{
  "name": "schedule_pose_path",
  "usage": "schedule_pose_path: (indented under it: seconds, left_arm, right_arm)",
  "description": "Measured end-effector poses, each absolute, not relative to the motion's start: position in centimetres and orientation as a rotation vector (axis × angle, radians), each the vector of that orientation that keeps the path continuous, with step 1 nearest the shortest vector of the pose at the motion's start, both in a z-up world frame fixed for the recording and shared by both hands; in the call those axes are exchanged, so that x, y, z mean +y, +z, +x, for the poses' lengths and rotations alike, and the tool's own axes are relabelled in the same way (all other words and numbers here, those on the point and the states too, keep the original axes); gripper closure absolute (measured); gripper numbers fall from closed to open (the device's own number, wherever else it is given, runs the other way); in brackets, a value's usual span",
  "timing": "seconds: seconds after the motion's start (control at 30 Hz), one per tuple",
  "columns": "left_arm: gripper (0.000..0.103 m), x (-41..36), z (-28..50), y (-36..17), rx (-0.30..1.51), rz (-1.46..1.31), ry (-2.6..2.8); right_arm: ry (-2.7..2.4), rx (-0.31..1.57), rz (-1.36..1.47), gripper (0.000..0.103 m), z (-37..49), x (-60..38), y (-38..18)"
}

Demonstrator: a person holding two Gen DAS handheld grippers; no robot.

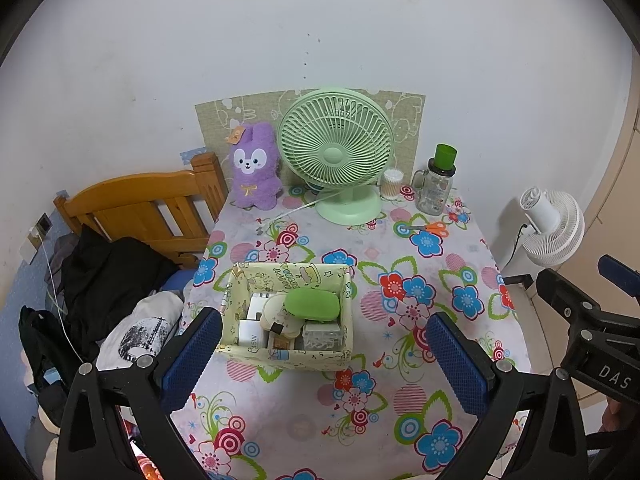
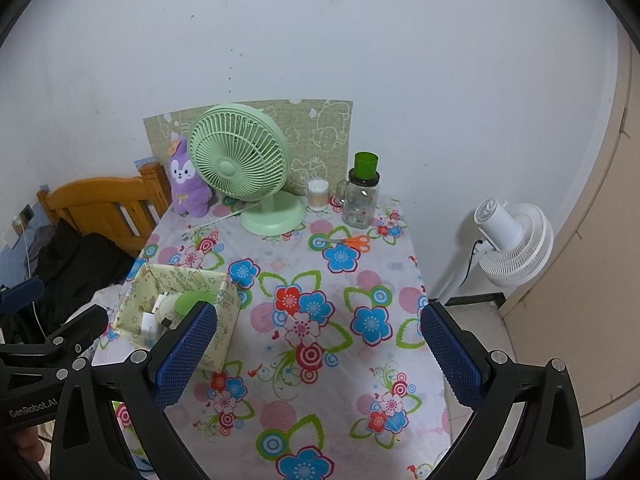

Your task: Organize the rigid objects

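A pale yellow patterned box (image 1: 240,300) stands on the flowered tablecloth (image 1: 400,360). It holds a green oval case (image 1: 313,305), white chargers (image 1: 252,334) and other small items. The box also shows in the right wrist view (image 2: 136,292). Orange-handled scissors (image 1: 434,227) lie near the back right; they also show in the right wrist view (image 2: 354,242). My left gripper (image 1: 324,360) is open and empty, in front of the box. My right gripper (image 2: 318,354) is open and empty over the table's middle.
A green desk fan (image 1: 336,156), a purple plush rabbit (image 1: 254,168), a cotton-swab jar (image 1: 392,184) and a glass jar with a green cup on top (image 1: 436,184) stand along the back. A wooden bed frame (image 1: 152,208) with clothes is left. A white fan (image 2: 512,240) stands right.
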State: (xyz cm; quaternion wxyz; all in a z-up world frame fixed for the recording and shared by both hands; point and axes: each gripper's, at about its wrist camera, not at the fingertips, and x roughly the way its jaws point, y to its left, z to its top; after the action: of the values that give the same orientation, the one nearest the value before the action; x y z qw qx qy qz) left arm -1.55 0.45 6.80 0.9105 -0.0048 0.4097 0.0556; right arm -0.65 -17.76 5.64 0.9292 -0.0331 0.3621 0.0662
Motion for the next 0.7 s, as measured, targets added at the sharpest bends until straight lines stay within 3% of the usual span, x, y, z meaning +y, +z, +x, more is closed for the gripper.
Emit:
schedule_pose_path:
  seconds: [0.7]
  left_arm:
    - [0.000, 0.64, -1.12, 6.67, 0.843, 0.002, 0.121]
  right_arm:
    - [0.142, 0.733, -0.059, 0.000, -0.45, -17.49, 5.39]
